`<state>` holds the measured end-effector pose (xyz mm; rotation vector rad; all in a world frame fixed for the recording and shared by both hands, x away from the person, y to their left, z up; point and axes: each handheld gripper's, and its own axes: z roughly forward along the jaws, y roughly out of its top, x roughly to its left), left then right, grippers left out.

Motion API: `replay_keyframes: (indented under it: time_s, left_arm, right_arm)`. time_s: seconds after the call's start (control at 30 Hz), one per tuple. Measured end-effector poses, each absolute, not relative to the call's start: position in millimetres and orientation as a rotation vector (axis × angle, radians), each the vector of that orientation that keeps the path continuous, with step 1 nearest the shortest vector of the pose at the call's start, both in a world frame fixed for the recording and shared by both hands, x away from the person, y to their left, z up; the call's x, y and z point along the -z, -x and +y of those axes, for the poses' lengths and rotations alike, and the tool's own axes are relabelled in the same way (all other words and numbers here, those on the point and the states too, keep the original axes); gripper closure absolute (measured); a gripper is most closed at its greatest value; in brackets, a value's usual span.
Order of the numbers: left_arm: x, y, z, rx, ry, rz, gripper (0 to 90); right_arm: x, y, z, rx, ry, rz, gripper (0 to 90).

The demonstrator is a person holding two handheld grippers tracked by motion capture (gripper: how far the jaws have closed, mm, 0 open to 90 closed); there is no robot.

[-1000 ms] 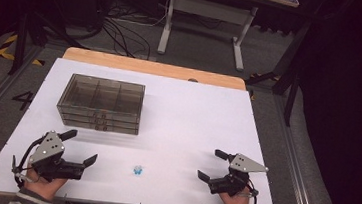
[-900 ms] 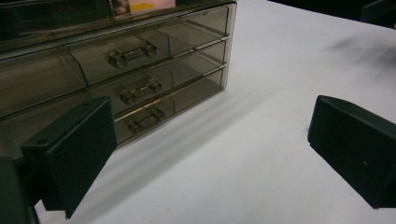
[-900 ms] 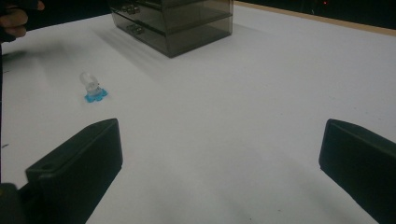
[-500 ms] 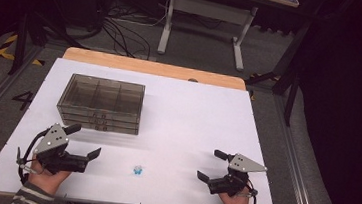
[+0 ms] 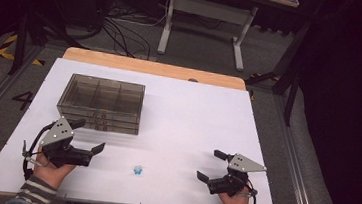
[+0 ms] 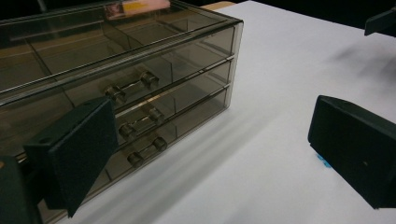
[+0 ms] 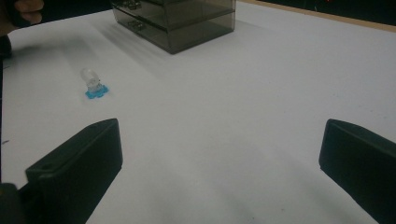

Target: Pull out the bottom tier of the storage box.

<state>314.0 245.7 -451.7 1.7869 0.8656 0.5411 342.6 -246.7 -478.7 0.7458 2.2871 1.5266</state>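
Observation:
A smoky transparent drawer box (image 5: 101,103) with three stacked drawers stands on the white table, back left. Its drawer handles (image 6: 131,87) face my left gripper (image 5: 88,135), which is open just in front of the box with nothing between its jaws. A small clear piece on a blue base (image 5: 138,169) stands on the table near the front, between the two hands. The same piece (image 7: 95,85) appears far left in the right gripper view. My right gripper (image 5: 211,165) rests open at the front right, empty, pointing left toward the blue piece.
The white table top (image 5: 192,118) has a wooden strip (image 5: 152,68) along its far edge. Beyond it stand a desk frame (image 5: 202,13) and floor cables (image 5: 121,28). Both forearms in striped sleeves (image 5: 37,193) come in at the front edge.
My left gripper has moved forward and right, closer to the front of the drawer box. The right gripper and the blue piece have stayed where they were.

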Motion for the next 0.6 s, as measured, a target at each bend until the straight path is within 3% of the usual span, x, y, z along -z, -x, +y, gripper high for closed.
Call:
replay_keyframes:
  time_s: [0.6]
  left_arm:
    - [445, -325, 236, -0.544, -1.859, 0.833, 2.7]
  right_arm:
    - [479, -342, -246, -1.525, -0.738, 2.292, 0.2]
